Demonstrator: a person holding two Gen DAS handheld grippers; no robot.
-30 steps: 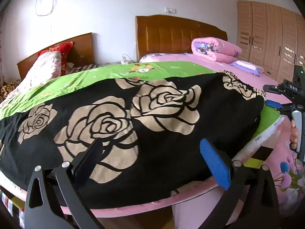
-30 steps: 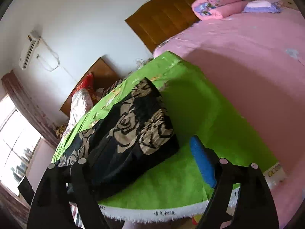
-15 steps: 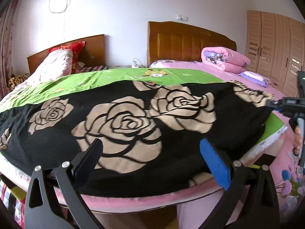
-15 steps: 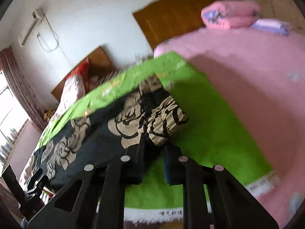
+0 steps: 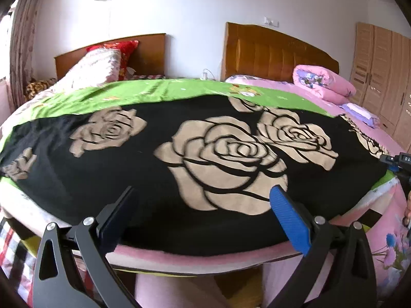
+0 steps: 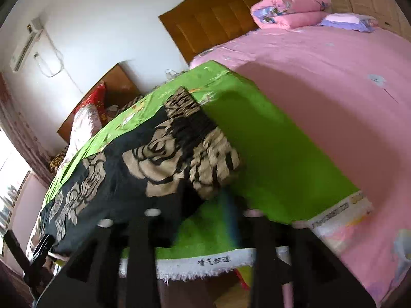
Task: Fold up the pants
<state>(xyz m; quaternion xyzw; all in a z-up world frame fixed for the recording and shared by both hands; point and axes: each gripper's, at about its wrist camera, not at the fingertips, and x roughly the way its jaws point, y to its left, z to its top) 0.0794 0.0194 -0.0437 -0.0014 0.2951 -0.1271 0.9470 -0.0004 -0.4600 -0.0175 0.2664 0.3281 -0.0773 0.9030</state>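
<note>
Nearest in the left wrist view, the left gripper [image 5: 203,218] is held wide apart, with nothing between its two fingers. It is kept just over the near edge of the black pants with big tan roses [image 5: 205,159].

In the right wrist view, the right gripper [image 6: 205,220] is blurred. Half a second ago it was pinched shut at the striped end of the pants. Its jaws have just been opening again, and no cloth can be seen caught between them, so that end seems to have been let go.

The pants are spread long across the green cloth [image 6: 269,148], with the bunched end [image 6: 213,159] lying flat. Farther back, the pink bed [image 6: 334,82] and a rolled pink quilt [image 6: 290,10] are seen. The fold is not yet made; a new grip is probably needed.
</note>
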